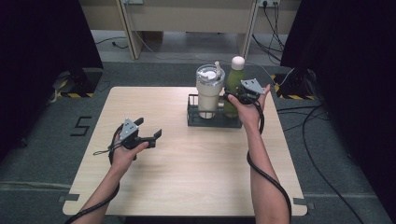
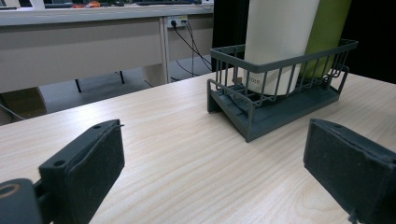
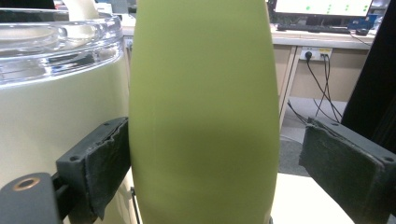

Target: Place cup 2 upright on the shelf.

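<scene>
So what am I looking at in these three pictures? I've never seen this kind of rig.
A person holds a two-jaw gripper in each hand at a wooden table. One camera looks down from above; the other two ride on the grippers. On the table a dark wire rack holds a cream tumbler with a clear lid, and a green bottle. The left gripper hangs open over the table, holding nothing. The right gripper has the bottle between its jaws; a gap shows on one side, so it isn't clamped.
</scene>
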{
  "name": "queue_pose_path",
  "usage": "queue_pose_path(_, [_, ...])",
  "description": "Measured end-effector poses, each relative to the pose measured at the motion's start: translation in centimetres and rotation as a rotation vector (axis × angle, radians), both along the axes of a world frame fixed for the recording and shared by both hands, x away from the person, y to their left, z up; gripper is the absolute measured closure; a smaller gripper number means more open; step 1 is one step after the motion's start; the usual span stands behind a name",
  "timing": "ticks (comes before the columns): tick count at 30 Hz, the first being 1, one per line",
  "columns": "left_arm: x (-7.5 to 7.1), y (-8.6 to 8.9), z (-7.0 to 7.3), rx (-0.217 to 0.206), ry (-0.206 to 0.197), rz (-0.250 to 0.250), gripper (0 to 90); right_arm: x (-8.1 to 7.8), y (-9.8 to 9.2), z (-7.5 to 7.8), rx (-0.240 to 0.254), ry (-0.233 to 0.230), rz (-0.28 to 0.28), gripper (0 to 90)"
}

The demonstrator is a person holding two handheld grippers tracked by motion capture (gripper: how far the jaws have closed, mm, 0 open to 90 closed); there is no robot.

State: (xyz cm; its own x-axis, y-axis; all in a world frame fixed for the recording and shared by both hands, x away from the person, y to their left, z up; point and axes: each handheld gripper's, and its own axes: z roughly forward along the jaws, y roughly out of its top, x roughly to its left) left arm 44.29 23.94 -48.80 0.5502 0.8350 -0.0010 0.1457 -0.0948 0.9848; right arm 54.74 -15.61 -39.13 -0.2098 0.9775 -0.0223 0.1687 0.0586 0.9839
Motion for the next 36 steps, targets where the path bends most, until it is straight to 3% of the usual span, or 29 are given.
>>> queue_pose_path(11, [0.0, 0.0, 0.0, 0.003, 0.002, 0.000, 4.4, -1.6, -0.5, 0.3, 0.043, -0.012, 0.031, 9.6])
queue_pose_path(27, [-0.1, -0.1, -0.2, 0.006, 0.006, 0.001, 4.4, -4.1, -1.6, -0.4, 0.053, -0.003, 0.049, 11.0])
queue_pose_path(36, [-0.1, -0.1, -0.2, 0.008, 0.006, 0.000, 4.4, -6.7, -2.6, -1.3, 0.049, 0.009, 0.049, 11.9])
